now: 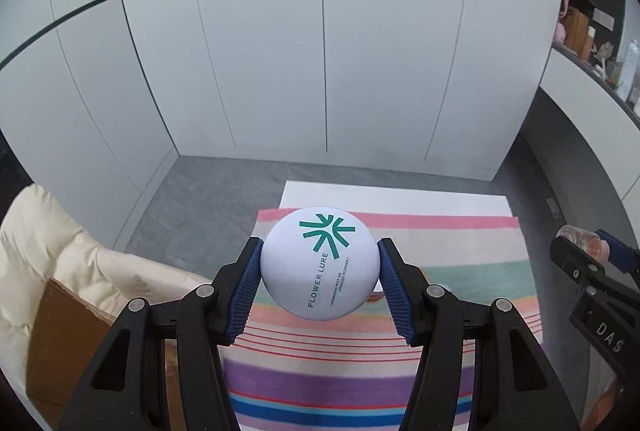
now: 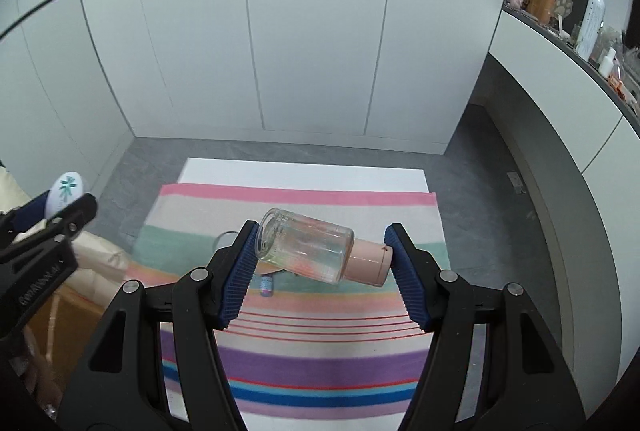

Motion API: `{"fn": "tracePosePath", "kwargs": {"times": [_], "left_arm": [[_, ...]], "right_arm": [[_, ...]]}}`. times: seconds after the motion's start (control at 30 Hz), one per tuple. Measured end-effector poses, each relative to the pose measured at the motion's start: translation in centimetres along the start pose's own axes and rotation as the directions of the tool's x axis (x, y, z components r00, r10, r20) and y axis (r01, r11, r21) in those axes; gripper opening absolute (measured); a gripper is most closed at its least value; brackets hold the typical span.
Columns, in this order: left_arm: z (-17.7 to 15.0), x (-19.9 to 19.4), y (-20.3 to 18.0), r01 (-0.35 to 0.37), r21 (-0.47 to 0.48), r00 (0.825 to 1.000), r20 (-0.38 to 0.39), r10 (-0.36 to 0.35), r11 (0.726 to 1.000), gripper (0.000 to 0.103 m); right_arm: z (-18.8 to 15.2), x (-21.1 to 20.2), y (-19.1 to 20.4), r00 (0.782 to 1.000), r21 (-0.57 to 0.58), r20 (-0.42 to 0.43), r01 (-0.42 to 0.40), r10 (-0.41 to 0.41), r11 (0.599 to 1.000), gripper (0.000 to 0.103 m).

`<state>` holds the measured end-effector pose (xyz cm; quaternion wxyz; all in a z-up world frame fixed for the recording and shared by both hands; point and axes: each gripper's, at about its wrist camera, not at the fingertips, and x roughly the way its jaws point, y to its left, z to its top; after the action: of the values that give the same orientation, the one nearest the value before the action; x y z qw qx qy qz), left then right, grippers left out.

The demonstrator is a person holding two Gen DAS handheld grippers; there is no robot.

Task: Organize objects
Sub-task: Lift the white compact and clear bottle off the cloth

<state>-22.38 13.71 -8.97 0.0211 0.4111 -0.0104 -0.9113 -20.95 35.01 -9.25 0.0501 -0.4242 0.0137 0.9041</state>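
A round white powder compact with a teal logo is clamped between the blue pads of my left gripper, held high above the striped cloth. My right gripper is shut on a clear bottle with a pink cap, lying sideways, base against the left pad and cap against the right. In the left wrist view the right gripper shows at the right edge with the clear bottle. In the right wrist view the left gripper shows at the left edge holding the compact.
The striped cloth covers a white table on a grey floor. A small tube and a clear ring lie on the cloth. A cream jacket over a cardboard box stands left. White cabinets behind; a cluttered shelf at right.
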Motion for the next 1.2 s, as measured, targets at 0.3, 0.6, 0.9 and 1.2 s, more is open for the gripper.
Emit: {"fn": "tracePosePath", "kwargs": {"times": [0.3, 0.6, 0.9, 1.2], "left_arm": [[-0.5, -3.4, -0.9, 0.013, 0.033, 1.0, 0.008, -0.013, 0.999, 0.058], [-1.3, -5.9, -0.7, 0.013, 0.038, 1.0, 0.013, -0.014, 0.999, 0.058], [-4.7, -10.0, -0.7, 0.034, 0.091, 0.999, 0.003, -0.035, 0.995, 0.058], [-8.7, -13.1, -0.9, 0.111, 0.125, 0.993, -0.055, -0.105, 0.986, 0.058]], "right_arm": [[0.8, -4.9, -1.1, 0.999, 0.029, 0.034, -0.037, 0.036, 0.999, 0.066], [-0.2, -6.1, -1.4, 0.999, 0.011, 0.022, -0.036, 0.035, 0.999, 0.066], [-4.4, -8.0, -2.7, 0.998, 0.005, -0.015, -0.064, 0.064, 0.998, 0.066], [-9.0, -10.1, -3.5, 0.994, 0.003, -0.054, -0.095, 0.095, 0.995, 0.067]]}}
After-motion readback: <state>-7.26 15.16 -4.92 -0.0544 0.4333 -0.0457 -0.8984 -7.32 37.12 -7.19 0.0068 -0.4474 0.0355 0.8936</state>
